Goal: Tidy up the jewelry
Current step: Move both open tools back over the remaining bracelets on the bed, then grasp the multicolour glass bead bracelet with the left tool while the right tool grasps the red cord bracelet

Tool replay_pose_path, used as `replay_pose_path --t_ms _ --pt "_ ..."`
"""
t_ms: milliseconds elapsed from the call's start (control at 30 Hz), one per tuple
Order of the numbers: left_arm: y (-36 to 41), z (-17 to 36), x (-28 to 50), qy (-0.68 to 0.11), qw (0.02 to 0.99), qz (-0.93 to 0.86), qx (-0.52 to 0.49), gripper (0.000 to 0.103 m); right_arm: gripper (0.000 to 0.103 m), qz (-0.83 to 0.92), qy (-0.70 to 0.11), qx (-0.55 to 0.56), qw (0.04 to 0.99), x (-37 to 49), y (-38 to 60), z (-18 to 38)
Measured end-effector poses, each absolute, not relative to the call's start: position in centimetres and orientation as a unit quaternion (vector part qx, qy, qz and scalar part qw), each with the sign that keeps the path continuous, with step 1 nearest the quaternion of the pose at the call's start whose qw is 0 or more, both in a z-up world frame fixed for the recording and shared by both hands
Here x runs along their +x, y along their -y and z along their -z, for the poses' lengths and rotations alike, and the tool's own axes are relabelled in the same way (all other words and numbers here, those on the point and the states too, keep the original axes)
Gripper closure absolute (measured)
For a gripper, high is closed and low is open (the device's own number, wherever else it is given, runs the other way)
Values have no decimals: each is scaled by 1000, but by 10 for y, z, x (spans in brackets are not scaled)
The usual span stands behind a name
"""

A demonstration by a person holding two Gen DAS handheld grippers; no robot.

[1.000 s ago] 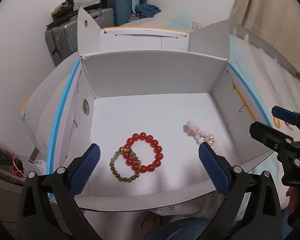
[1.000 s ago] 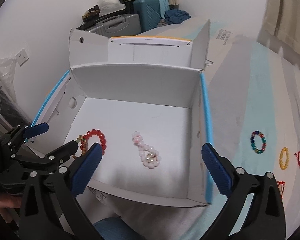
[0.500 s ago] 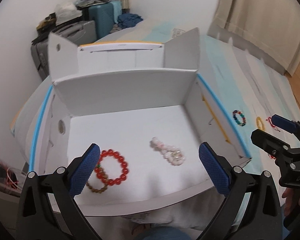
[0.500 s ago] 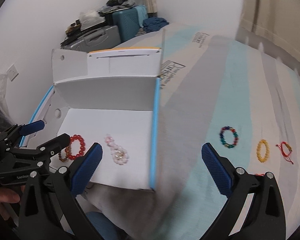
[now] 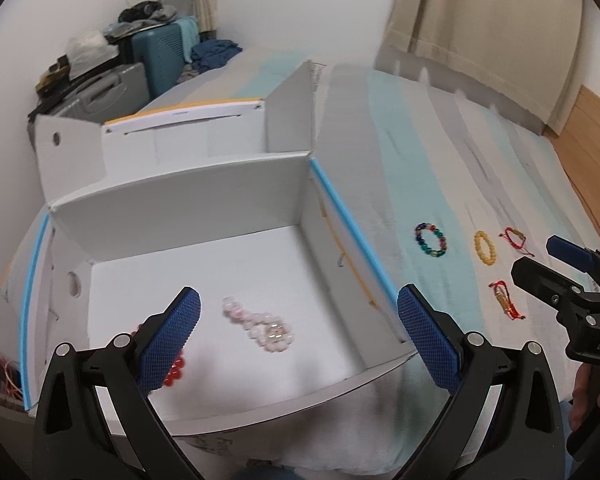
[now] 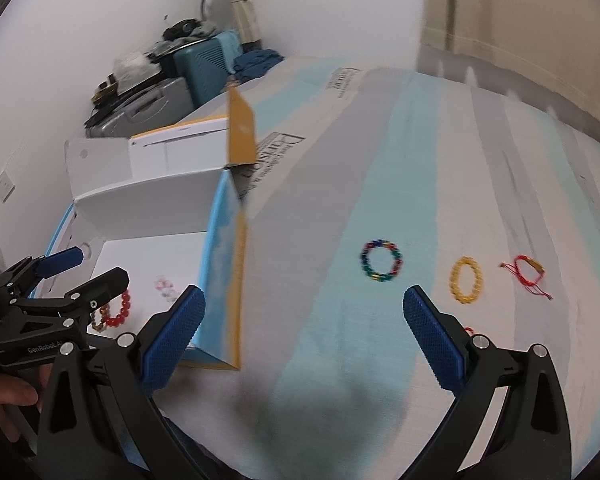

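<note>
Both tongs are standing wide apart and holding nothing; the left gripper [image 5: 299,328] is hovering over the near part of the white box [image 5: 188,196], and the right gripper [image 6: 304,328] is hanging above the striped bedspread [image 6: 440,160], facing the loose pieces.

The box is already holding a pink bead bracelet [image 5: 262,326] on its floor, with a red bead bracelet [image 6: 118,312] lying against an olive bead bracelet [image 6: 97,318] nearer the left wall. Outside it, well apart on the cloth, are lying a multicoloured bead bracelet [image 6: 381,261], a yellow bead bracelet [image 6: 466,280], a red cord bracelet [image 6: 528,274], and a second red cord piece [image 5: 505,300], which the right finger is mostly hiding in the right view.

The multicoloured ring is looking like the nearest target. It is probably light and limp on its string, with smooth round beads that may slip or roll under the pads; pinching across one side of the loop, pressing slightly into the soft bedding, is likely the safest hold, and the rest should simply dangle.

Compared with a second ago, both cameras are now pointing further right; the box is sliding toward the left of each view, the bedspread pieces are coming toward centre, and the jaws are staying just as wide.
</note>
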State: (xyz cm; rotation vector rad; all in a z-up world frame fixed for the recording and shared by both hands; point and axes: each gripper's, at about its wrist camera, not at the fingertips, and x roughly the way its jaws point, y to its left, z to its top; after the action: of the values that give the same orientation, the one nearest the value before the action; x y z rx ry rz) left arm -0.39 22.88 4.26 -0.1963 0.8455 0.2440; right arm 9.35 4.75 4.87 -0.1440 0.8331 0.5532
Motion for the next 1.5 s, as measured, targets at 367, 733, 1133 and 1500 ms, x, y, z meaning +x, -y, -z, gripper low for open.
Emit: replay_pose_path --t_ms 367,733,1133,1500 --pt "-176 -44 34 -413 904 -77 -78 6 8 -222 -409 -46 884 113 18 -42" --pt "-117 -23 77 -430 899 -32 -79 6 8 -169 -430 -26 887 136 87 -19" --pt "-74 25 139 -457 887 0 -70 6 8 -150 -457 -26 877 164 127 28" --pt "-64 78 200 -483 874 9 -58 6 8 -173 -499 -41 848 194 121 93"
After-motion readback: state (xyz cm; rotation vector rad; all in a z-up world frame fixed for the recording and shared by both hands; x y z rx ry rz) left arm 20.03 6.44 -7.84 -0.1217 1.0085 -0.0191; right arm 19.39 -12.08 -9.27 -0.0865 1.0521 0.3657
